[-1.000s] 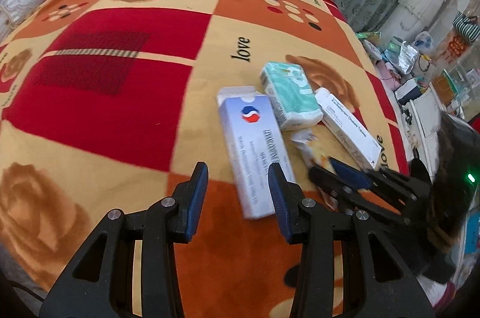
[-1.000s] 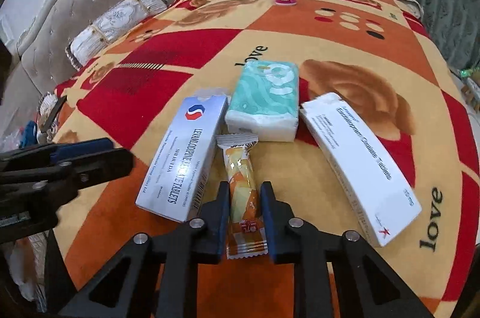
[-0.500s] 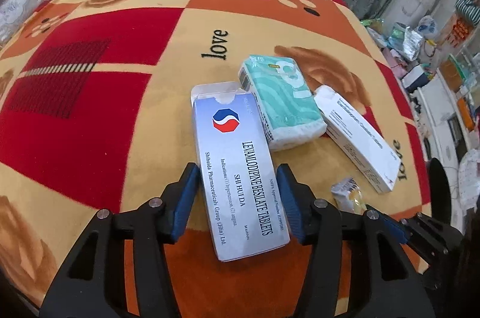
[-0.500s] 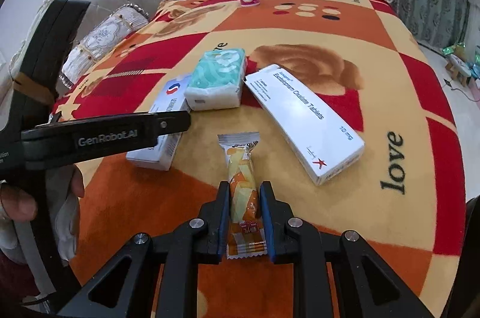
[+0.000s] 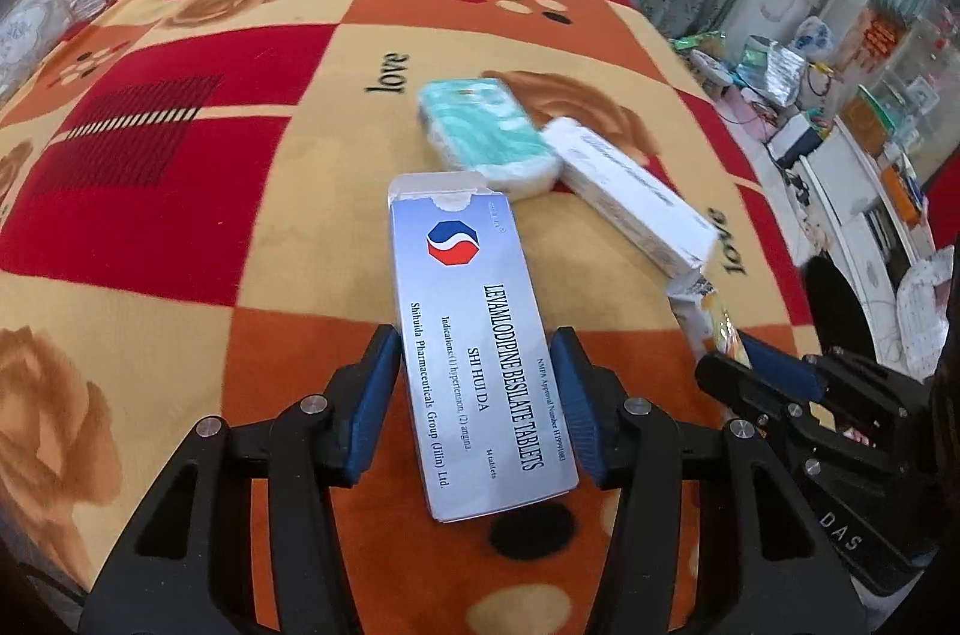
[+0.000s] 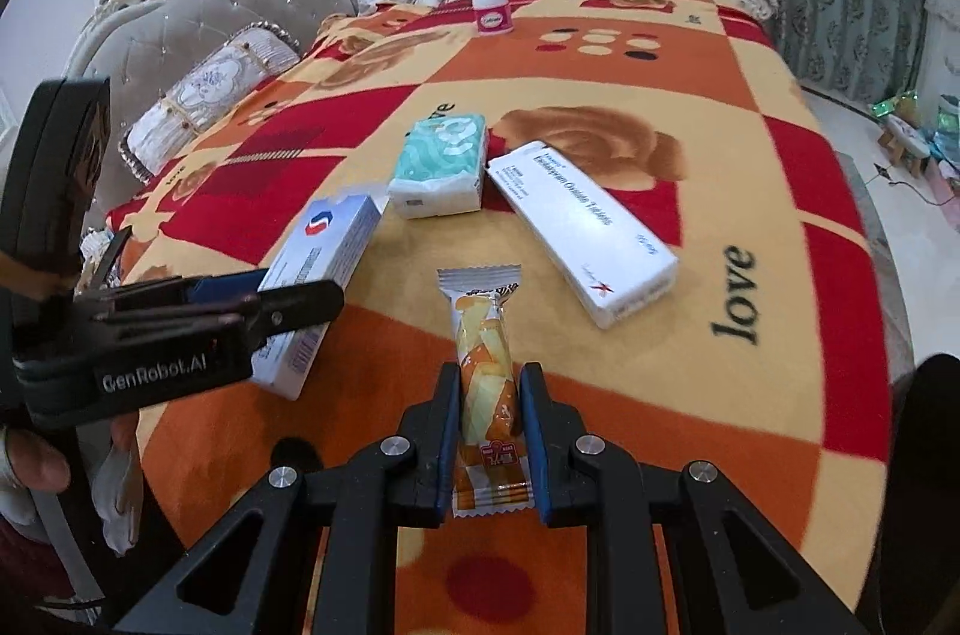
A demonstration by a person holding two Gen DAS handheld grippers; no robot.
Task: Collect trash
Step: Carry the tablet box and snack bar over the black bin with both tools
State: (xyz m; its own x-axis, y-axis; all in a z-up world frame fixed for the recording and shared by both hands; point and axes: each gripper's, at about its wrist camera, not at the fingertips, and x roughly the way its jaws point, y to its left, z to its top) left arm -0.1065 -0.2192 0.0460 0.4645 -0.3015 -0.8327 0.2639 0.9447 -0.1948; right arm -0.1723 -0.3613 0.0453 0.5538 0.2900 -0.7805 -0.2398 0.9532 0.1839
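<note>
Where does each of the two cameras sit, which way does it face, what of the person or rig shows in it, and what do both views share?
Left wrist: sits on the left gripper, looking forward and down along its fingers at the silver tablet box between its jaws; the right gripper enters at the right edge.
Right wrist: sits on the right gripper, looking forward and down at the orange snack wrapper it clamps; a hand and the left gripper show at left.
Shared: the blanket, tissue pack, white box, small bottle.
</note>
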